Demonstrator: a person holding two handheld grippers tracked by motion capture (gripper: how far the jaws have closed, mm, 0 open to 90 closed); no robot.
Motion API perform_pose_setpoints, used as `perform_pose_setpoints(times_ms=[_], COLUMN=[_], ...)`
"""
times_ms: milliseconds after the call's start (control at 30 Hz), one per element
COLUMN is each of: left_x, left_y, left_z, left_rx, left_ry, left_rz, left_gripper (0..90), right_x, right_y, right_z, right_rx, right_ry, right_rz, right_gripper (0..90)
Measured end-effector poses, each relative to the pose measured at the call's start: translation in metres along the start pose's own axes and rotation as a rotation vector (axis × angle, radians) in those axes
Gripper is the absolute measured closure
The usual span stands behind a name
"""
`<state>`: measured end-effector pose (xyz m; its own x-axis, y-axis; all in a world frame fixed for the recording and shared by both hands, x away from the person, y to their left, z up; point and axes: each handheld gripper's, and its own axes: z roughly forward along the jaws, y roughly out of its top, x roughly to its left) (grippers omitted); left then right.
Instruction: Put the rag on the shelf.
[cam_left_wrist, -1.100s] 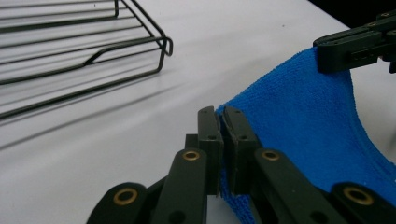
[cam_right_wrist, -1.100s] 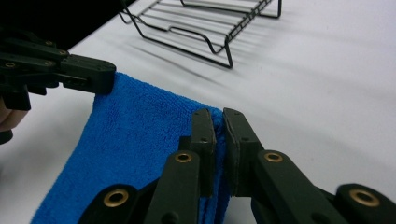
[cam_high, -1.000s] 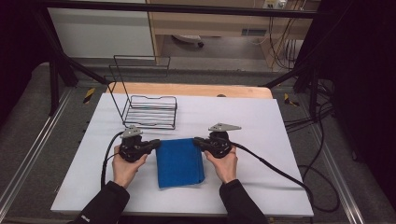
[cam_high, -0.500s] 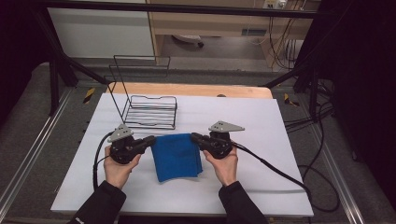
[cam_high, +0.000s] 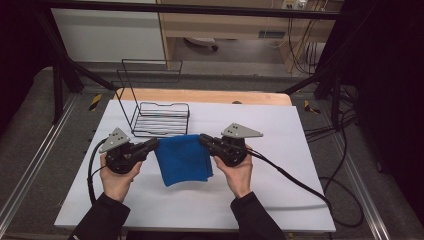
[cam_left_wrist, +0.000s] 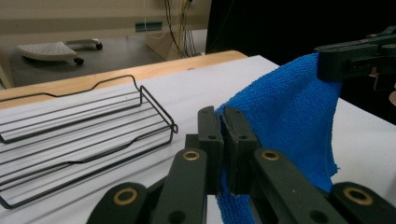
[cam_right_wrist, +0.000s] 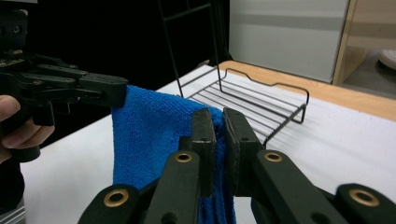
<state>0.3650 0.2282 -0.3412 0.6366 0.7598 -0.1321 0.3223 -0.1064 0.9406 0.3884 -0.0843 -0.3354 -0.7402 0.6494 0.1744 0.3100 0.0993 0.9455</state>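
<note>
Slippage worries us: left gripper (cam_high: 150, 145) and right gripper (cam_high: 206, 140) each clamp a corner of the blue cloth (cam_high: 182, 159) at frame centre; thin bites could let it drop.

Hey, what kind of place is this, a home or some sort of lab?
Probably a lab or recording workspace, not a home: a white table inside a dark metal frame, loose cables along the floor, and handheld tongs holding a blue cloth.

Wire rack (cam_high: 161, 118) stands near the table's (cam_high: 280, 200) far edge, left of centre, its tall back frame rising behind. Blue cloth (cam_high: 182, 159) hangs stretched between both grippers just in front of it, barring the middle. Right half and near edge lie open.
</note>
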Motion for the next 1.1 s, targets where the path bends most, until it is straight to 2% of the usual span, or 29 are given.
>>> perform_pose_setpoints(times_ms=[267,567,933,1100], left_x=[0.005,0.012,0.020,0.024], left_y=[0.009,0.024,0.044,0.056], left_z=[-0.014,-0.031,-0.039,-0.042], left_rx=[-0.058,-0.127,-0.181,-0.209], left_ry=[0.023,0.045,0.062,0.067], left_rz=[-0.003,-0.007,-0.003,0.002], left_gripper=[86.2,86.2,86.3,86.3], right_x=[0.015,0.025,0.037,0.038], right_y=[0.016,0.031,0.058,0.065], right_z=[0.004,0.011,0.015,0.017], right_rx=[-0.059,-0.109,-0.184,-0.205], right_ry=[-0.003,0.006,-0.005,-0.009], right_rz=[-0.041,-0.053,-0.086,-0.082], right_gripper=[83.9,84.0,84.0,84.0])
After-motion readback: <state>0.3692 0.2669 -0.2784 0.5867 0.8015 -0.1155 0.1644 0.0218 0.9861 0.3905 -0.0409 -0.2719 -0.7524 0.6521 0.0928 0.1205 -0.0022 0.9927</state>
